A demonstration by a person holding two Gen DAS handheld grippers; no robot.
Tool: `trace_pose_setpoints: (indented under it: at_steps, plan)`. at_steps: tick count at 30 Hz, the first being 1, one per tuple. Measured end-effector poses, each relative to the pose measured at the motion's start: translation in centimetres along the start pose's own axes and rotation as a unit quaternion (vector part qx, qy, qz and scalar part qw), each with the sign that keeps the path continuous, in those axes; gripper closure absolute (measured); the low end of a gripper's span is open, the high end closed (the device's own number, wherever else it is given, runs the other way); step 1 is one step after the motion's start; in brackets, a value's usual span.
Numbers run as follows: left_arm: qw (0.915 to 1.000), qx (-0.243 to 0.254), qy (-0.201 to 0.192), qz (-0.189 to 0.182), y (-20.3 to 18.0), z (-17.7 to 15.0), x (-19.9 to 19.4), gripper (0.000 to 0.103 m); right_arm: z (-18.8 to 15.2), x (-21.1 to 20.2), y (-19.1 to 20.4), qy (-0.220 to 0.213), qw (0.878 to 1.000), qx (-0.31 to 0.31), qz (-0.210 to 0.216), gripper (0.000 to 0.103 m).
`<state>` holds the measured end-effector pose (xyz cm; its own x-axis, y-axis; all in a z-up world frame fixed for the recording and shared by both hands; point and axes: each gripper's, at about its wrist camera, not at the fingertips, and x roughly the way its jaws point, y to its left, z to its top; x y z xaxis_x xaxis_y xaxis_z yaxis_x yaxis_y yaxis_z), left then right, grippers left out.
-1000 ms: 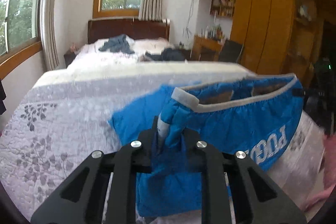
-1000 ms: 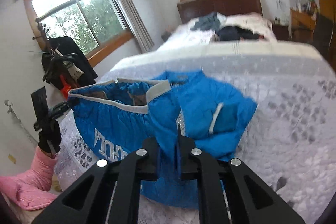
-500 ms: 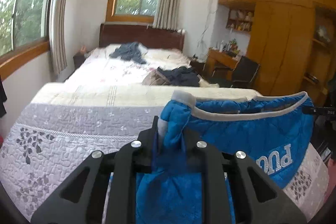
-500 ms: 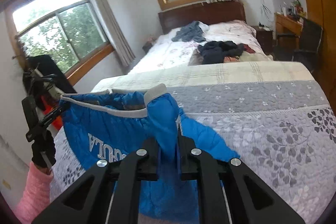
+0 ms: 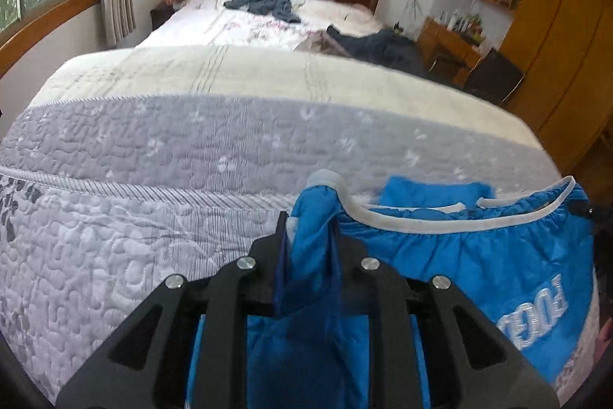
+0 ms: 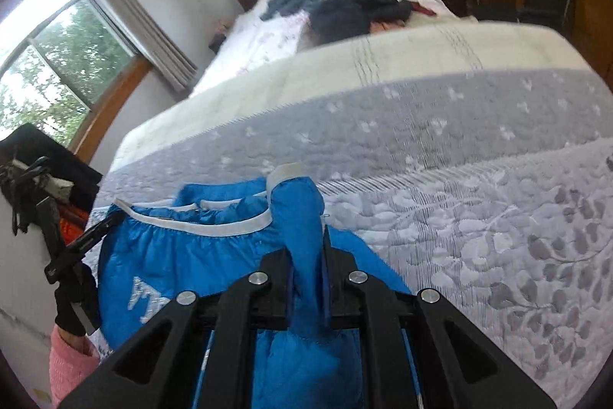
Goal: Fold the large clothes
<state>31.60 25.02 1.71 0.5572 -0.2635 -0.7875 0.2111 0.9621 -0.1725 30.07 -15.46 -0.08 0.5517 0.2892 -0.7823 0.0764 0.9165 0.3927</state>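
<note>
Left hand-held gripper (image 5: 308,248): I have it clenched on a bunched fold of the blue jacket (image 5: 479,263), white-trimmed edge poking up between its fingers.
Jacket axis: its long side runs crosswise from my left hand-held gripper to my right one, trim edge facing away from me, white lettering on the near face.
Right hand-held gripper (image 6: 306,255): grasping the other bunched end of the same jacket.
Jacket place: low over the grey quilted bed (image 5: 134,179), just ahead of both grippers.
Surroundings: farther bed with dark clothes (image 5: 268,0) well beyond; nothing blocks the quilt ahead.
Change: half a second ago the jacket hung higher; now it has dropped toward the quilt.
</note>
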Motion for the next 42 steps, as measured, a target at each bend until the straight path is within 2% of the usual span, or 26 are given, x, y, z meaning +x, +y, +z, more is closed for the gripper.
trace_pose_setpoints:
  at_steps: [3, 5, 9, 15, 18, 24, 31, 35, 39, 40, 42]
  plan:
    - [0.9997, -0.013, 0.021, 0.001, 0.8, -0.4, 1.9, 0.08, -0.5, 2.3, -1.3, 0.021, 1.0, 0.016, -0.011, 0.092]
    - [0.9994, -0.018, 0.028, 0.003, 1.2, -0.7, 2.5, 0.074, -0.9, 3.8, -2.3, 0.037, 0.999, 0.028, -0.013, 0.091]
    - [0.9987, -0.031, 0.04, 0.005, 1.9, -0.7, 3.3, 0.065, -1.5, 5.3, -3.0, 0.045, 0.998, 0.037, -0.014, 0.087]
    - [0.9971, -0.068, 0.03, -0.016, 3.6, -1.3, 0.2, 0.055, -2.2, 2.5, -2.7, 0.027, 0.999, 0.025, -0.034, 0.066]
    - [0.9968, -0.074, 0.011, -0.027, 4.3, -2.4, -2.6, 0.045, -3.2, -0.1, -2.9, 0.012, 1.0, 0.014, -0.018, 0.06]
    - [0.9973, -0.062, -0.016, -0.036, 5.4, -7.1, -9.0, 0.042, -7.6, -4.6, -3.5, 0.007, 1.0, 0.007, 0.018, 0.056]
    - [0.998, -0.025, -0.035, -0.046, 3.7, -13.1, -14.1, 0.035, -13.1, -7.7, -2.7, 0.008, 0.999, -0.016, 0.045, 0.051]
    - [0.9982, -0.017, -0.024, -0.053, 3.1, -15.3, -14.5, 0.031, -14.9, -8.0, -2.3, 0.015, 0.998, -0.026, 0.049, 0.049]
    - [0.9981, -0.024, -0.001, -0.056, 3.1, -17.0, -13.6, 0.031, -16.0, -7.3, -2.3, 0.021, 0.998, -0.037, 0.035, 0.047]
    - [0.9981, -0.027, 0.003, -0.056, 3.1, -17.2, -13.2, 0.034, -16.2, -7.0, -2.3, 0.024, 0.998, -0.04, 0.033, 0.047]
    - [0.9978, -0.033, 0.015, -0.055, 3.1, -17.5, -12.4, 0.044, -16.4, -6.5, -2.2, 0.029, 0.998, -0.044, 0.03, 0.053]
